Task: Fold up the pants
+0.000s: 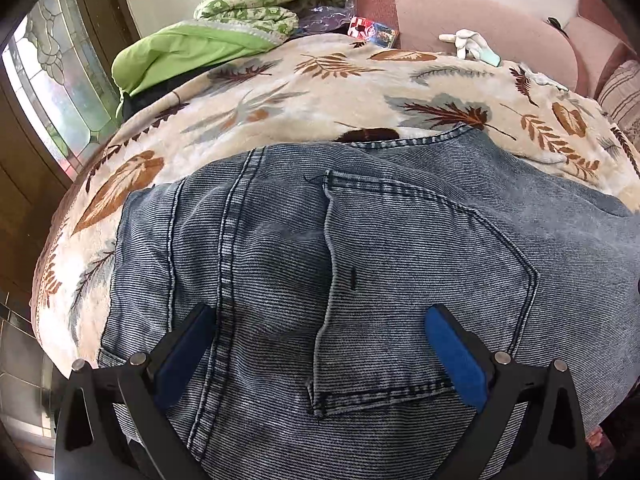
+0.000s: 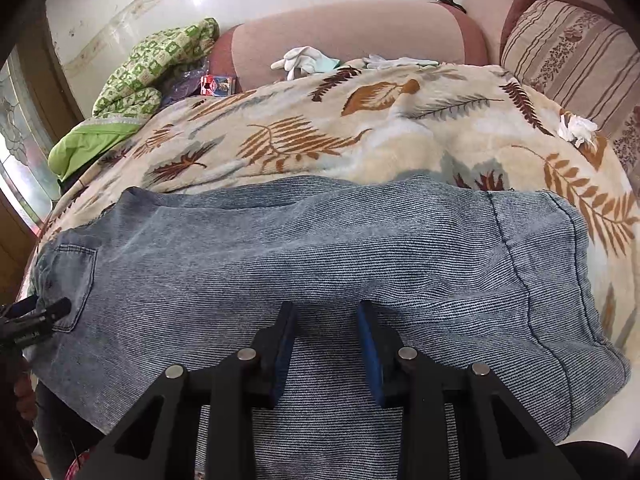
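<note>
Blue denim pants [image 1: 400,248] lie flat on a leaf-patterned blanket [image 1: 320,76], seat side up, with a back pocket [image 1: 420,280] showing. My left gripper [image 1: 320,312] is open wide just above the seat, one finger by the centre seam and the other over the pocket. In the right wrist view the pant legs [image 2: 320,240] run across to the hem [image 2: 560,264] at the right. My right gripper [image 2: 326,310] hovers low over the near edge of the legs. Its jaws are narrowed with a strip of denim between them, and the pads [image 2: 368,344] show no clear press. The left gripper [image 2: 44,306] shows at the far left.
Green quilts [image 1: 256,4] are piled at the back left, and a small printed packet [image 1: 372,32] lies beside them. White gloves [image 2: 304,60] rest by the pink sofa back [image 2: 348,36]. A striped cushion [image 2: 572,52] and a crumpled tissue [image 2: 576,128] are on the right.
</note>
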Demonstrator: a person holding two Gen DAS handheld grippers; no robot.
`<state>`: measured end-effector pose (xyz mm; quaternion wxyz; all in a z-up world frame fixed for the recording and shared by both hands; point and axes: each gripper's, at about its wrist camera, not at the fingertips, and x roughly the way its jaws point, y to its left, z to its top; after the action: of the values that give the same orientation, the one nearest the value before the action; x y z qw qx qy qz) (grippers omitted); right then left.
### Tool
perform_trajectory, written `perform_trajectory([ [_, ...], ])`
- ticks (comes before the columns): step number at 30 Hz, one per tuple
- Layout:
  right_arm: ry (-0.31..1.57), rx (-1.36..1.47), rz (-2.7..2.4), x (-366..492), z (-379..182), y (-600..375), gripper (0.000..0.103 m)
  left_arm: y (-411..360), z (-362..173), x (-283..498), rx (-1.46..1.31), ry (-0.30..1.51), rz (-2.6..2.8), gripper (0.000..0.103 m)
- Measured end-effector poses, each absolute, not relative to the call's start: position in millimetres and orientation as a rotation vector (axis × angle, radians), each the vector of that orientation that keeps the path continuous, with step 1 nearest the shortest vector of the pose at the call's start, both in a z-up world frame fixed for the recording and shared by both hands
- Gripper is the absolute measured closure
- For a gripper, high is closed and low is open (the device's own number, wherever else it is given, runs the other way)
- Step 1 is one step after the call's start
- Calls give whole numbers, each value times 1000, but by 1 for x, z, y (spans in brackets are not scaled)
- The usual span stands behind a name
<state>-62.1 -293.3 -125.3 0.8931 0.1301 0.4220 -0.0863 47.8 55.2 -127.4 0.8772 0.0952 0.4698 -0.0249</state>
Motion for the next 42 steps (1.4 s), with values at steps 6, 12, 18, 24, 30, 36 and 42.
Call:
perform_trajectory([
  [6,846,301,-131,-66,-110,-292,69,73,-105,40,183,913,-14,0],
  [12,733,260,-8,-71,-79,-259,69,120,-99,46,177,877,165,0],
  [18,809,205,101,-51,-102,-212,69,149,-126,50,118,908,195,0],
  [24,840,39,104,-46,-131,-183,68,149,-125,53,108,899,210,0],
  [30,805,129,145,-47,-127,-196,67,144,-106,46,115,871,231,0],
  [36,698,159,169,-54,-109,-202,67,129,-77,40,147,809,249,0],
  [42,661,216,172,-59,-99,-213,67,102,-55,32,183,761,221,0],
])
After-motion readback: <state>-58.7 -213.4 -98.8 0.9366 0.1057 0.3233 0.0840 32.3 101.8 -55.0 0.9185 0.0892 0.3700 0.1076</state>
